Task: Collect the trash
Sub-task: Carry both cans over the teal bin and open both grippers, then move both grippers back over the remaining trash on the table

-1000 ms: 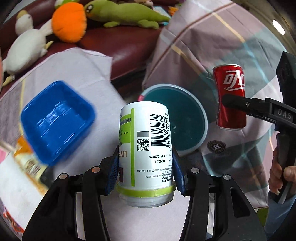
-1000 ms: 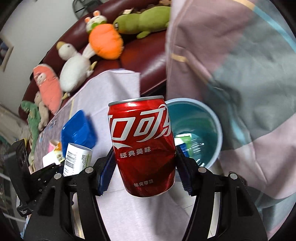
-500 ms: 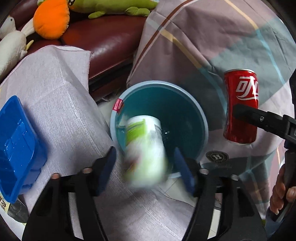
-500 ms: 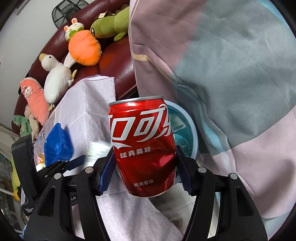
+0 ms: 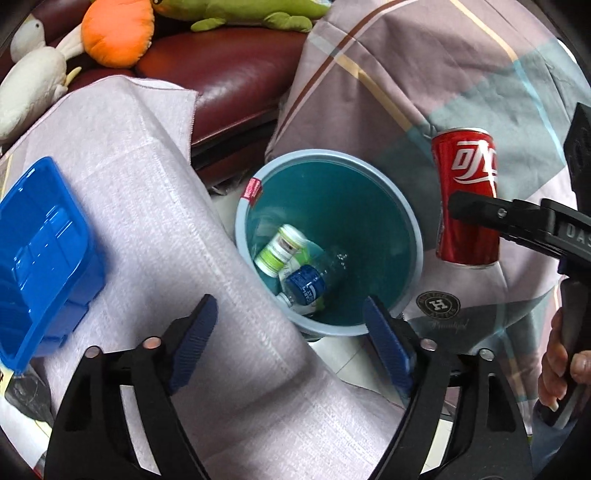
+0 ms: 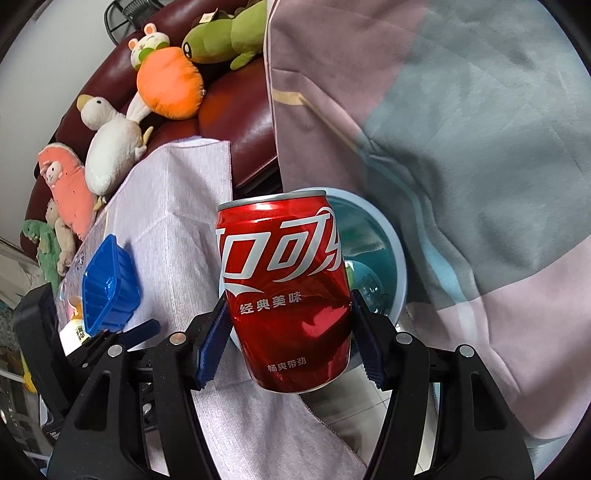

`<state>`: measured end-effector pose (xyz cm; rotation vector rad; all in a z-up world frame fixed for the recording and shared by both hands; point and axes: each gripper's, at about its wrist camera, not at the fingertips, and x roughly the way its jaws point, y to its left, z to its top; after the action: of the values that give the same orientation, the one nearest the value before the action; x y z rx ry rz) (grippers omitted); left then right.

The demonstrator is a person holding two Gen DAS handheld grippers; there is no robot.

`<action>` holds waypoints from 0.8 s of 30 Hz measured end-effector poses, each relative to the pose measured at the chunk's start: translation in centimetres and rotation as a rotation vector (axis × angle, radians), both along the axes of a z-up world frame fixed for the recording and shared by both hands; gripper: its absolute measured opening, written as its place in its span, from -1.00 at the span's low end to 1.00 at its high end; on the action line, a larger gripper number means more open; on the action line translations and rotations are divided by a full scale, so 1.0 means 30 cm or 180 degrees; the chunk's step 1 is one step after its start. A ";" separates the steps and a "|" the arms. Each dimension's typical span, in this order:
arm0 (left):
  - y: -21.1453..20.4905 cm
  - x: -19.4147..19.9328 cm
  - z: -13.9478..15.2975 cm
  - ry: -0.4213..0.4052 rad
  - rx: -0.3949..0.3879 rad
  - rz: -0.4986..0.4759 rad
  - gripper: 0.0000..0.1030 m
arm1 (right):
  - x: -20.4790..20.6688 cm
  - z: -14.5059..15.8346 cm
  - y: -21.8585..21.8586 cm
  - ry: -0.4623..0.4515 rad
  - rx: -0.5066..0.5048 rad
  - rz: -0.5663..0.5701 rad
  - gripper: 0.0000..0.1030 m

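Bin point(image 5: 413, 236): round, smooth blue plastic; it already holds a white-and-green container point(image 5: 282, 251) and a clear bottle with a blue cap point(image 5: 306, 284).
Your left gripper point(image 5: 291, 339): jaws opening, nothing between them, above the bin's near rim.
Your right gripper point(image 6: 291, 339): pinching the glossy red can point(image 6: 284, 291), beside the bin; that can is left to drop.

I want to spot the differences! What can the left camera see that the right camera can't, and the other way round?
Only the left wrist view looks down into the bin at the white and green bottle and the clear bottle with a blue label, past the empty left gripper, whose jaws are opening. It also shows a hand.

Only the right wrist view shows the pink plush toy and the small rabbit toy.

Both show the red can, the bin, the blue tray and the orange toy.
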<state>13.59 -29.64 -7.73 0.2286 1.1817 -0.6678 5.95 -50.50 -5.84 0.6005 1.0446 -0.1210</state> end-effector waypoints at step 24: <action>0.302 -0.048 0.104 -0.0042 -0.0278 0.0338 0.71 | 0.049 0.044 0.202 0.0167 -0.0168 0.0193 0.49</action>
<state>12.14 -20.59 -4.62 0.0960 1.1413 -0.6222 7.43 -44.44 -4.51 0.5197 1.1063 -0.1112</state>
